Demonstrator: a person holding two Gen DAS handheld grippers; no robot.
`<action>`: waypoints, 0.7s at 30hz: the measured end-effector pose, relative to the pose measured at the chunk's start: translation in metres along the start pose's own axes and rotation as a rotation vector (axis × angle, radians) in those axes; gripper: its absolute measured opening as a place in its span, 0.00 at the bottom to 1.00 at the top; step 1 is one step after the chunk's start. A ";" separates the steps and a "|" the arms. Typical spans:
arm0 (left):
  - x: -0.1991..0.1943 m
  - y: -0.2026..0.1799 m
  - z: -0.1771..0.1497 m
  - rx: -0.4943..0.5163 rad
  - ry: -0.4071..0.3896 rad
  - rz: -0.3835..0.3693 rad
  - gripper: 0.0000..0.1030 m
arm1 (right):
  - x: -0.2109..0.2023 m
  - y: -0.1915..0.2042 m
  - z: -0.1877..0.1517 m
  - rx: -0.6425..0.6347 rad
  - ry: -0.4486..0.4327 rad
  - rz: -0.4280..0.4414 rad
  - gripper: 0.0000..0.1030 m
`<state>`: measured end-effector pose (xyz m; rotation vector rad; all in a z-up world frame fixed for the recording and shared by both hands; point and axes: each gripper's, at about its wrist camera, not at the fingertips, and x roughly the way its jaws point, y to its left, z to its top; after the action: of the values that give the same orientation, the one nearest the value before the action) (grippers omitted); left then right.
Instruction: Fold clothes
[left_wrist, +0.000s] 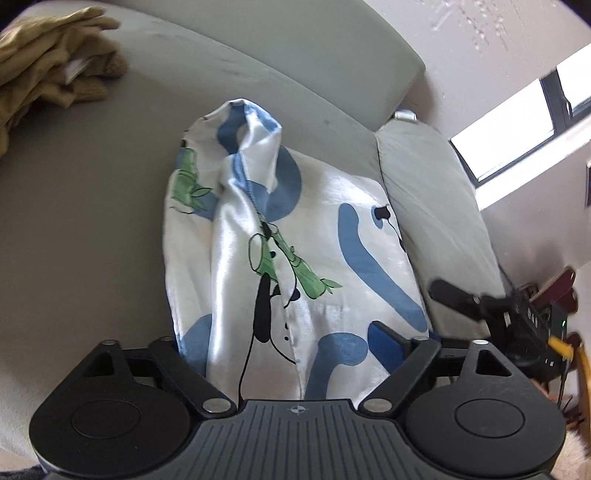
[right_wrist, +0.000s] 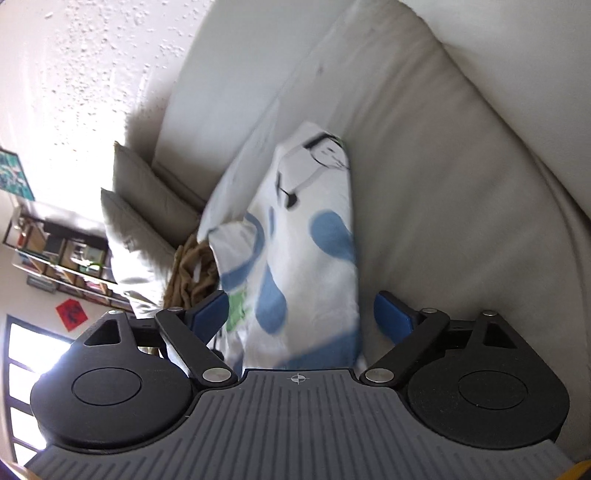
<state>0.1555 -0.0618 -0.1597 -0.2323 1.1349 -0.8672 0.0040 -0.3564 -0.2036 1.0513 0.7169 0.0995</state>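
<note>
A white satin garment (left_wrist: 314, 229) printed with blue shapes and green bamboo lies bunched on the grey sofa seat (left_wrist: 92, 206), one fold standing up towards the backrest. My left gripper (left_wrist: 279, 338) hangs low over its near end with jaws wide. The cloth fills the gap and covers the left fingertip. The blue right pad (left_wrist: 384, 338) rests at the cloth's edge. In the right wrist view the same garment (right_wrist: 306, 236) runs between the wide jaws of my right gripper (right_wrist: 301, 314). A gap shows between the cloth and the right pad (right_wrist: 391, 317).
A crumpled tan garment (left_wrist: 48, 62) lies at the seat's far left, also seen as a tan garment (right_wrist: 192, 269) beside two grey cushions (right_wrist: 140, 206). The sofa backrest (right_wrist: 443, 166) curves behind. The right gripper's black body (left_wrist: 517, 325) shows at the side. A shelf (right_wrist: 55, 251) stands beyond.
</note>
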 end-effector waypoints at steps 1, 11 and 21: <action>0.001 -0.003 0.000 0.016 0.001 0.015 0.63 | 0.004 0.003 0.001 -0.017 -0.005 -0.009 0.87; -0.004 -0.072 -0.017 0.261 -0.060 0.207 0.04 | 0.012 0.010 0.009 -0.088 -0.041 -0.120 0.15; 0.049 -0.187 0.000 0.416 -0.069 0.198 0.04 | -0.042 0.068 0.012 -0.337 -0.206 -0.372 0.12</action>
<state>0.0718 -0.2195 -0.0869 0.1891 0.8735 -0.8900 -0.0040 -0.3476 -0.1235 0.5849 0.6690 -0.2008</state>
